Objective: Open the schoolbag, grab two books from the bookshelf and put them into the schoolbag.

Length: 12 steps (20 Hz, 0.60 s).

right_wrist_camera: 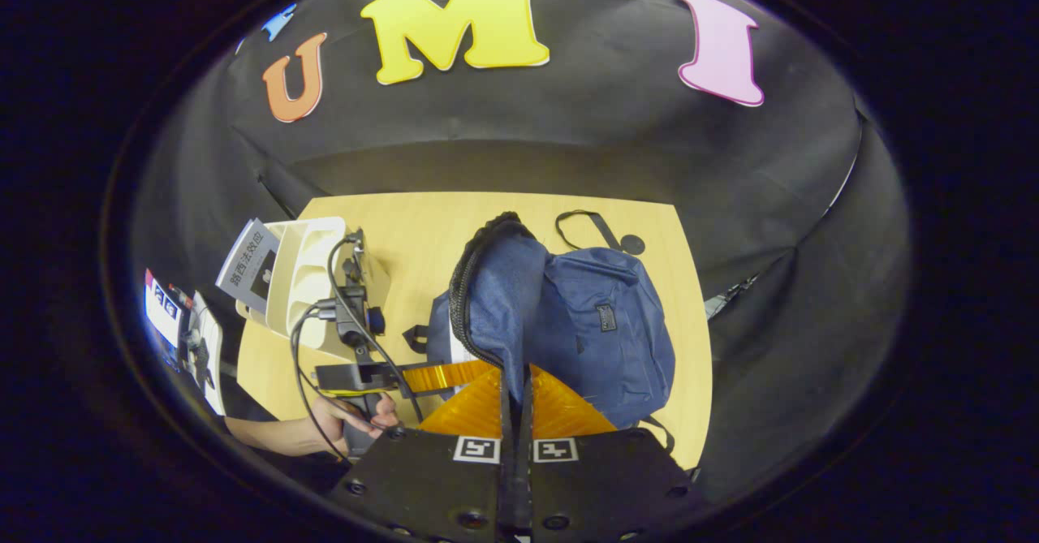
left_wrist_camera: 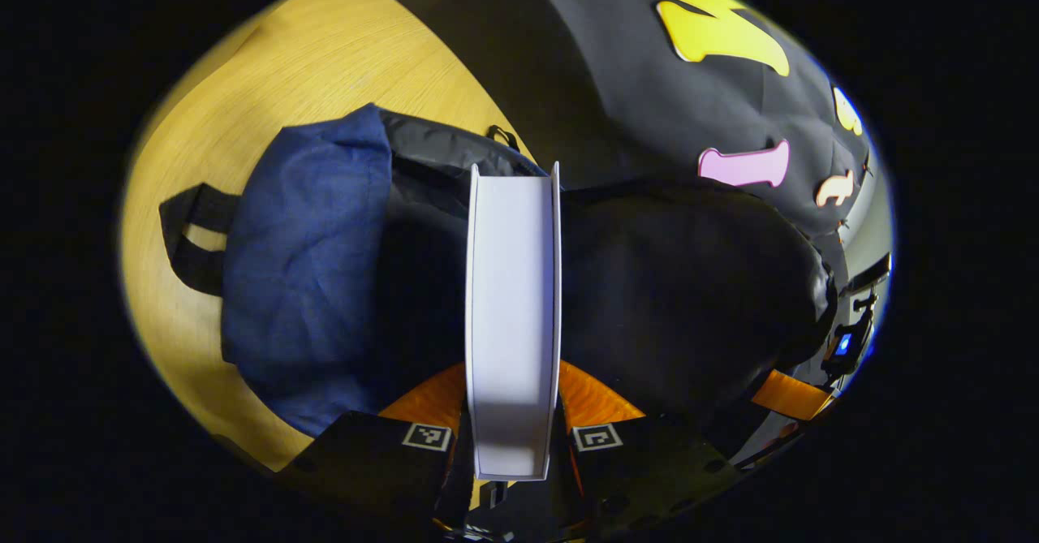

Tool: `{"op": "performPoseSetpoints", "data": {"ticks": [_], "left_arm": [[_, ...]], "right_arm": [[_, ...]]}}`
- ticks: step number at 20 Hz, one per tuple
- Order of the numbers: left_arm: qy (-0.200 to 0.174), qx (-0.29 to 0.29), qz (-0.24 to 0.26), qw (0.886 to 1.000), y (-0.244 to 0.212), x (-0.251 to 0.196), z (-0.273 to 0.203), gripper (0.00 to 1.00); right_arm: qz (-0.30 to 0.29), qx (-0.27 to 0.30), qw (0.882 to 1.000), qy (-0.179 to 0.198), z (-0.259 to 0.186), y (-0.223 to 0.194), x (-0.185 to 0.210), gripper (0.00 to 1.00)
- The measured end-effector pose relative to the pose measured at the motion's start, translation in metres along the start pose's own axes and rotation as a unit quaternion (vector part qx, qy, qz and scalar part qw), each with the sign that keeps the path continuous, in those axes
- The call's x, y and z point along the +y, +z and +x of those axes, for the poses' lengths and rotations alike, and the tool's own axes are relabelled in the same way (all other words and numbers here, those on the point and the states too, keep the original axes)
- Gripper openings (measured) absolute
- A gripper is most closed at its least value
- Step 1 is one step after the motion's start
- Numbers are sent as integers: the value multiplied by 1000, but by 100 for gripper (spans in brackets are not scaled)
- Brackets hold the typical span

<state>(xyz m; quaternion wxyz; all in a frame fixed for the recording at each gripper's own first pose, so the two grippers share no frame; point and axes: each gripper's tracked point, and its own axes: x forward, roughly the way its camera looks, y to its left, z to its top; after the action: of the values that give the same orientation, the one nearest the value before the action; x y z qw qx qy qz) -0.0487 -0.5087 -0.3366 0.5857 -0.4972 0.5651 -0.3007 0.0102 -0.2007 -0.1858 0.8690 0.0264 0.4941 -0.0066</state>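
Observation:
A white book [left_wrist_camera: 513, 308] stands edge-on between the fingers of my left gripper [left_wrist_camera: 513, 401], which is shut on it. It hangs over the dark open mouth [left_wrist_camera: 690, 299] of the blue schoolbag [left_wrist_camera: 308, 259]. In the right gripper view the schoolbag [right_wrist_camera: 601, 324] lies on the wooden table [right_wrist_camera: 422, 226]. My right gripper [right_wrist_camera: 515, 385] is shut on its zip-edged flap [right_wrist_camera: 495, 299] and holds it up. The left gripper [right_wrist_camera: 438, 377], held by a hand [right_wrist_camera: 341, 421], reaches in at the bag's left side. A white bookshelf [right_wrist_camera: 312, 271] stands at the left with a book [right_wrist_camera: 250, 265] leaning in it.
Bag straps [left_wrist_camera: 195, 239] lie on the table [left_wrist_camera: 325, 64] to the left of the bag. A loop strap [right_wrist_camera: 588, 222] lies behind the bag. Cables run from the left gripper past the bookshelf. Black cloth walls close in the table's back and right.

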Motion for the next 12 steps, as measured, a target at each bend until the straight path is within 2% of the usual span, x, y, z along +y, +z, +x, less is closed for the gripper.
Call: {"op": "performPoseSetpoints", "data": {"ticks": [1, 2, 3, 4, 5, 8, 9, 11, 12], "left_arm": [[-3, 1, -5, 1000, 1, 1, 2, 48], [-1, 1, -4, 1000, 0, 2, 3, 48], [4, 3, 0, 1000, 1, 3, 2, 41], [15, 3, 5, 1000, 1, 6, 3, 50], [40, 3, 15, 999, 3, 15, 2, 46], [105, 12, 28, 994, 3, 39, -3, 64], [134, 14, 35, 990, 4, 47, -7, 69], [207, 24, 56, 977, 5, 67, -18, 79], [235, 25, 67, 969, 8, 72, -26, 81]], "right_arm": [[-1, 1, 1000, -1, 0, 0, -1, 4], [-1, 1, 1000, -1, 0, -1, -1, 4], [0, 2, 1000, 0, 1, 0, -1, 3], [0, 2, 1000, 0, 1, 0, 0, 0], [1, 2, 1000, 1, 2, -1, 0, 0], [3, 3, 1000, 2, 4, -2, 0, 0], [3, 3, 1000, 3, 5, -2, 0, 4], [2, 4, 1000, 3, 6, -3, 1, 4], [2, 5, 1000, 4, 6, -5, 2, 4]]}}
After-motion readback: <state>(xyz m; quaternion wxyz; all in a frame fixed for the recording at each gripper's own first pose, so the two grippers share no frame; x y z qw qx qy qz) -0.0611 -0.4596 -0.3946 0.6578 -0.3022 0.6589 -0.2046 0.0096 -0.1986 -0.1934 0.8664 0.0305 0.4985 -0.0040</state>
